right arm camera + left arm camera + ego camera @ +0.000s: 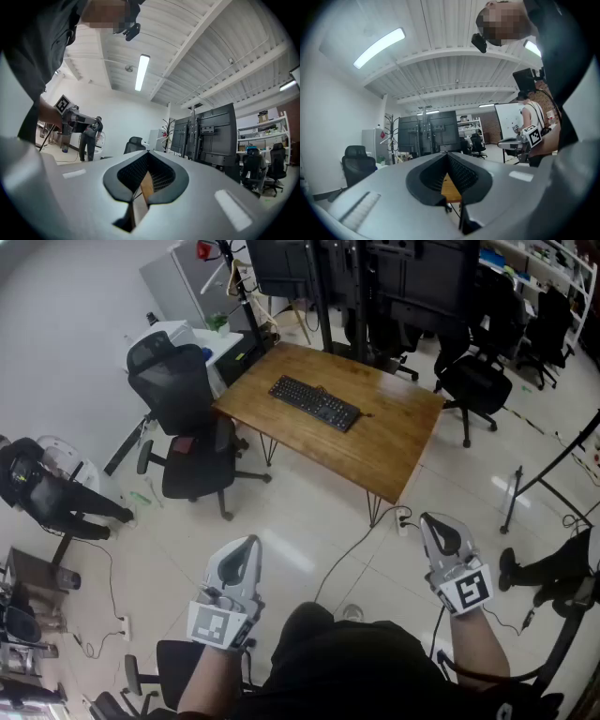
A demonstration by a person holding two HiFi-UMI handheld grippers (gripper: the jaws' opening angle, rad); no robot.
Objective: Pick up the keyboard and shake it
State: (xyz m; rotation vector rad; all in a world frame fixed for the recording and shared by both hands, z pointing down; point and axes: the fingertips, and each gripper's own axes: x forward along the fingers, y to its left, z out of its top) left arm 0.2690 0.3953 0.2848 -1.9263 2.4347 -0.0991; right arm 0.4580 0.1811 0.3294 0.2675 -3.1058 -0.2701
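**Operator:** What's on my left?

**Spotter:** A black office chair (187,432) stands on the pale tiled floor (309,521), just beside the left end of the wooden table (394,451). Nearer you, your left gripper (249,545) is held level in front of your body. It is over the floor, well short of the table. Its jaws are pressed together with nothing between them. In the left gripper view only a sliver of the tabletop shows through the hollow behind the pads.

**Operator:** And the keyboard?

**Spotter:** The black keyboard (315,402) lies flat on the tabletop, in its far left part, at a slant to the table's edges. Neither of your grippers touches it, and both are well apart from it.

**Operator:** My right side?

**Spotter:** Your right gripper (431,521) is level too. It is over the floor near the table's near corner, where a white power strip (403,519) lies by the hairpin leg (375,507). Its jaws are clenched on nothing. Further right, more black office chairs (473,385) stand beyond the table's right end
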